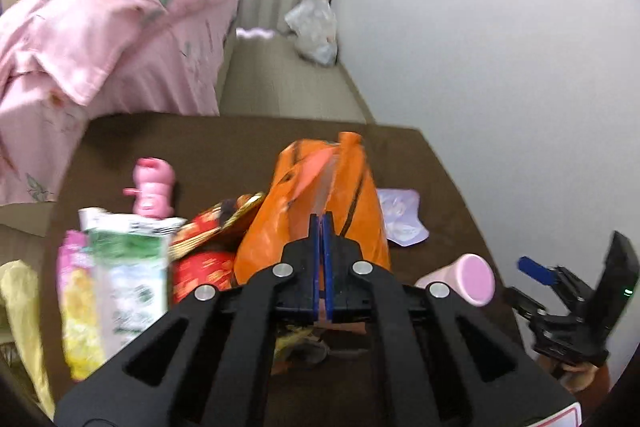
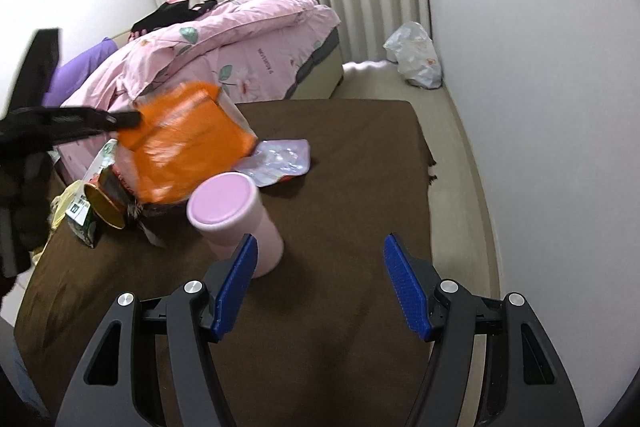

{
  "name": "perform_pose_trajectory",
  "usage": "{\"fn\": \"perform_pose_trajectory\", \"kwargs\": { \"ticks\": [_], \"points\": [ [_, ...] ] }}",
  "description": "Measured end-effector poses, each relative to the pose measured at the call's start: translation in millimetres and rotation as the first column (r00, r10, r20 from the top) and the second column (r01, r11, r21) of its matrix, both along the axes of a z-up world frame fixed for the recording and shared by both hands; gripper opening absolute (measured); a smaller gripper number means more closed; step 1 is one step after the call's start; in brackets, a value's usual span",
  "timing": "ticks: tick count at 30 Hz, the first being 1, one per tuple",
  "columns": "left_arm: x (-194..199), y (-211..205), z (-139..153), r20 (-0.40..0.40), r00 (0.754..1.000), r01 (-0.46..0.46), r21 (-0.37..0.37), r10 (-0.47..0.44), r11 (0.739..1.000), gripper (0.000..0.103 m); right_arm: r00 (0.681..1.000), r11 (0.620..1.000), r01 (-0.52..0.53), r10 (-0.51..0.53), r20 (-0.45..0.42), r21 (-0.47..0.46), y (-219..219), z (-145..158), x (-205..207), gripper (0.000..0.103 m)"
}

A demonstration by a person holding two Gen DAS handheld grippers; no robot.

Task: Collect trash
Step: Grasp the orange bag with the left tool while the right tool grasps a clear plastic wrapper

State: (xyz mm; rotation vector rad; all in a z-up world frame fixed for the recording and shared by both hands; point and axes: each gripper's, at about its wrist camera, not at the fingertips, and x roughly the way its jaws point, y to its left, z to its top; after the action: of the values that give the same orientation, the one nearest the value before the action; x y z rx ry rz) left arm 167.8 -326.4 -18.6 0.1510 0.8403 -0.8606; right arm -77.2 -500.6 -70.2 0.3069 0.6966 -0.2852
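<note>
My left gripper is shut on the edge of an orange plastic bag, held above the brown table; the bag also shows in the right wrist view, where the left gripper pinches its corner. My right gripper is open and empty, low over the table, with a pink cup just left of its left finger. A lilac wrapper lies beside the bag. Red snack packets and a green-white pack lie at the left.
A pink toy stands on the table. A bed with a pink quilt is behind the table. A white plastic bag lies on the floor by the wall. A yellow bag hangs at the table's left edge.
</note>
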Motion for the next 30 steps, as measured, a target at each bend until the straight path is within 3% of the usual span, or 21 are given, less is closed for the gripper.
{"fn": "perform_pose_trajectory", "kwargs": {
  "ticks": [7,8,13,19,21,22,23,24,27,30],
  "points": [
    [-34,71,24,-0.026,0.999,-0.026,-0.050,0.025,0.998,0.001,0.997,0.994,-0.069,0.073,0.039,-0.085,-20,19,33,0.060],
    [-39,80,24,-0.037,0.999,-0.024,-0.054,0.022,0.998,0.001,0.996,0.993,-0.079,0.083,0.038,-0.083,-25,21,39,0.056],
    [-61,122,2,-0.108,0.993,-0.048,-0.025,0.045,0.999,0.001,0.983,0.983,-0.182,0.181,-0.020,-0.027,-56,13,100,0.045],
    [-78,159,-28,-0.163,0.983,-0.087,0.021,0.089,0.996,0.002,0.937,0.945,-0.311,0.323,-0.133,0.103,-51,-23,162,0.044],
    [-79,168,-32,-0.165,0.980,-0.108,0.026,0.111,0.994,0.003,0.920,0.929,-0.334,0.358,-0.159,0.156,-49,-35,172,0.033],
    [-79,172,-33,-0.161,0.979,-0.120,0.028,0.123,0.992,0.006,0.920,0.931,-0.338,0.357,-0.159,0.135,-45,-36,172,0.029],
    [-79,175,-35,-0.158,0.979,-0.127,0.028,0.129,0.992,0.009,0.918,0.931,-0.344,0.361,-0.163,0.127,-42,-37,171,0.012],
    [-80,178,-36,-0.156,0.978,-0.134,0.027,0.136,0.991,0.011,0.915,0.931,-0.345,0.362,-0.176,0.122,-40,-36,171,0.008],
    [-80,183,-35,-0.153,0.979,-0.140,-0.001,0.138,0.990,0.024,0.938,0.948,-0.316,0.316,-0.144,0.022,-34,-20,158,0.005],
    [-83,186,-31,-0.145,0.980,-0.140,-0.033,0.134,0.990,0.031,0.964,0.968,-0.252,0.251,-0.081,-0.002,-41,2,139,0.004]
  ]
}}
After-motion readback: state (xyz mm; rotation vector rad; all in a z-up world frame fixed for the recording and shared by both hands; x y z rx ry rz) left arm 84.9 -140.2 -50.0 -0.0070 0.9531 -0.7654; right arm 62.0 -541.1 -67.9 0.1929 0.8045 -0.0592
